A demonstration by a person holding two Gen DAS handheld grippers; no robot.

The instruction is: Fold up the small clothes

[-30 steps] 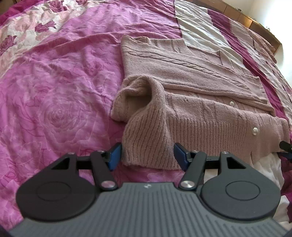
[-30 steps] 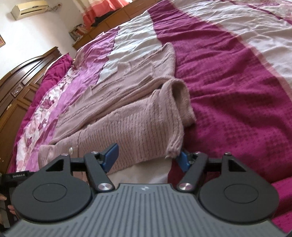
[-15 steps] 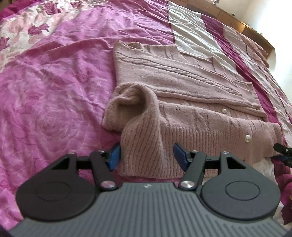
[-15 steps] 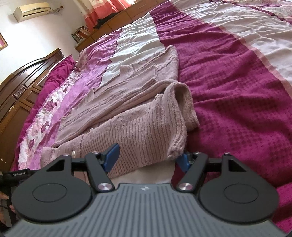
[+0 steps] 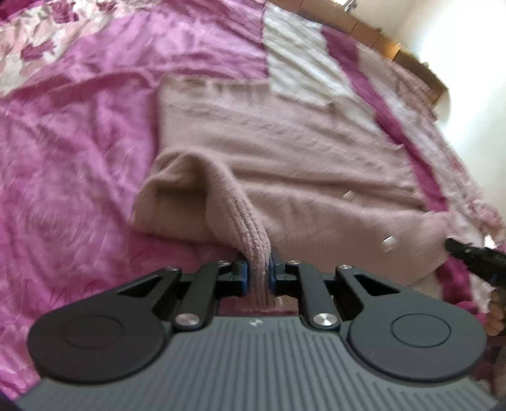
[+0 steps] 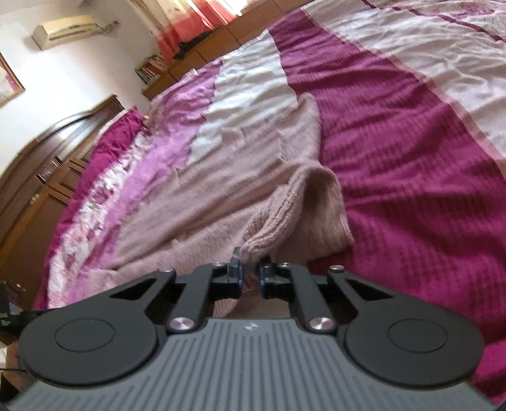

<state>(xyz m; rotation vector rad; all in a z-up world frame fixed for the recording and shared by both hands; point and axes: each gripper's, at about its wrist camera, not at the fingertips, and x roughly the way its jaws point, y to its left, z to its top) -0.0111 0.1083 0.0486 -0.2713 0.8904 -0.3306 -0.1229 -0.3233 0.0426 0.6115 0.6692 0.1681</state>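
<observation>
Pink knitted cardigan (image 5: 284,177): sleeves folded in; my left gripper (image 5: 257,268) and right gripper (image 6: 249,272) have just clamped its hem; lengthwise fold pending.

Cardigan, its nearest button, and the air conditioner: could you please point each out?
Cardigan (image 5: 284,158): left wrist view, flat knit body.
Button (image 5: 389,243): left wrist view, its pale face.
Air conditioner (image 6: 64,30): right wrist view, front panel.

Cardigan (image 5: 284,177) flat on the bedspread (image 5: 79,158), folded sleeves at its near corners, cabinets (image 6: 41,189) behind.
</observation>
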